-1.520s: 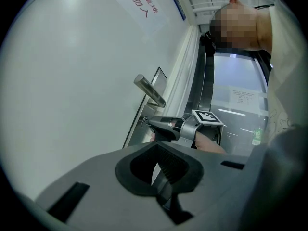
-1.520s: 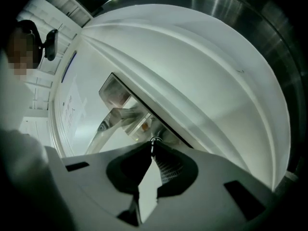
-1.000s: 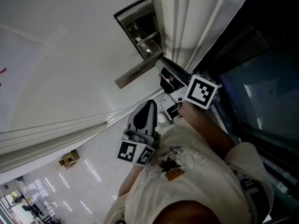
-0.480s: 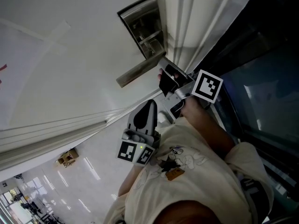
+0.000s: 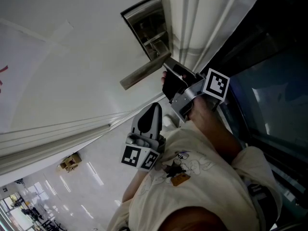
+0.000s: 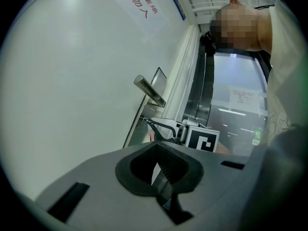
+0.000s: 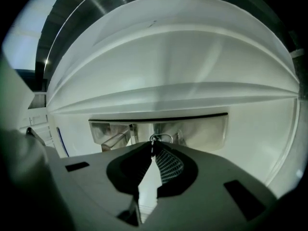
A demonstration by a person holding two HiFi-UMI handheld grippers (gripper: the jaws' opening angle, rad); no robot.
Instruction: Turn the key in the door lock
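Note:
A steel lock plate (image 5: 144, 25) with a lever handle (image 5: 142, 73) sits on the white door (image 5: 72, 57). My right gripper (image 5: 166, 75) is against the plate just below the lever, shut on the key. In the right gripper view its tips (image 7: 154, 147) pinch the key, whose wire ring (image 7: 161, 138) shows just beyond them in front of the plate (image 7: 202, 129). The key's blade is hidden. My left gripper (image 5: 153, 109) hangs below the right one, shut and holding nothing. From the left gripper view, the lever (image 6: 150, 91) and the right gripper (image 6: 150, 127) at the lock are in sight.
White moulded door-frame ribs (image 5: 192, 18) run beside the lock plate. A dark glass panel (image 5: 269, 71) lies to the right. The right gripper's marker cube (image 5: 216, 84) and the person's forearm (image 5: 211, 124) are close under the lever.
The right gripper has rolled about its own axis at the lock, and its marker cube has swung round and up. The left gripper has stayed still.

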